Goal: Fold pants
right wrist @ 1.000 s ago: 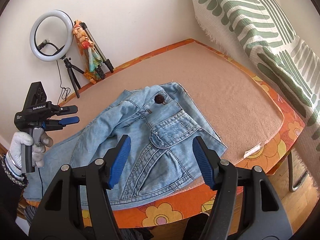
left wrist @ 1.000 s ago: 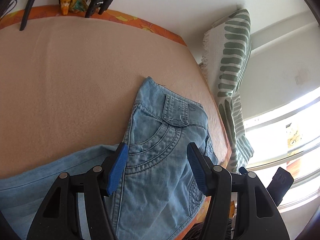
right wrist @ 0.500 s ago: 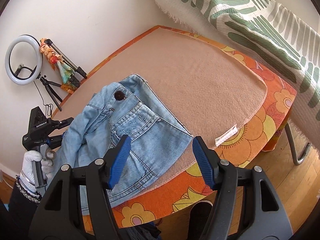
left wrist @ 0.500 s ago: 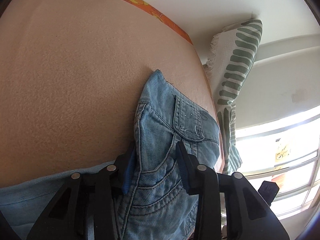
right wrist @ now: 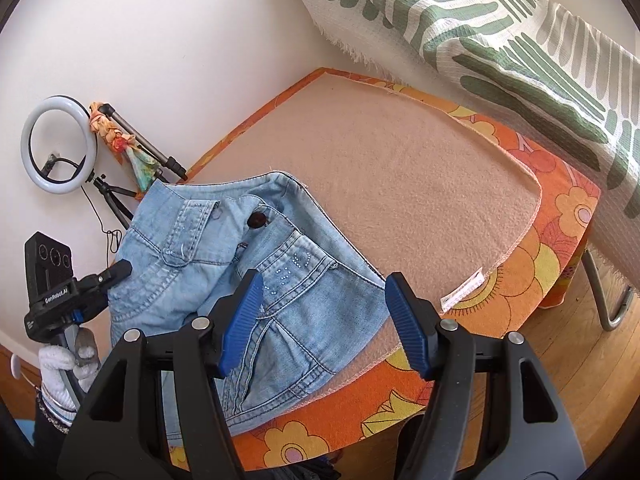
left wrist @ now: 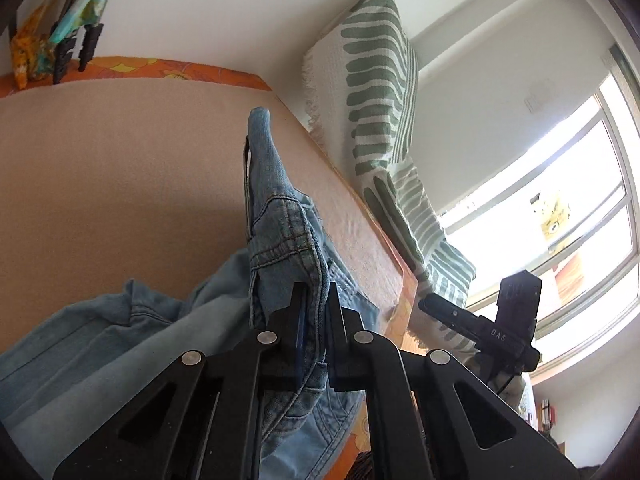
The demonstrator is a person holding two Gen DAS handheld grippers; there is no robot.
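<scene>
I am pinching the waistband side of the pants in my left gripper, fingers pressed together on denim, lifting that edge off the tabletop. The rest is lying bunched near the front edge, partly overhanging. If I am gripping only one layer, the fold could drag crooked, or the overhanging cloth could slide off. My left hand is tilting downward. My right gripper is hovering above the pocket, fingers spread, holding nothing.

Black gripper frames, blue ribbed pads, silver screws; white knit glove.
</scene>
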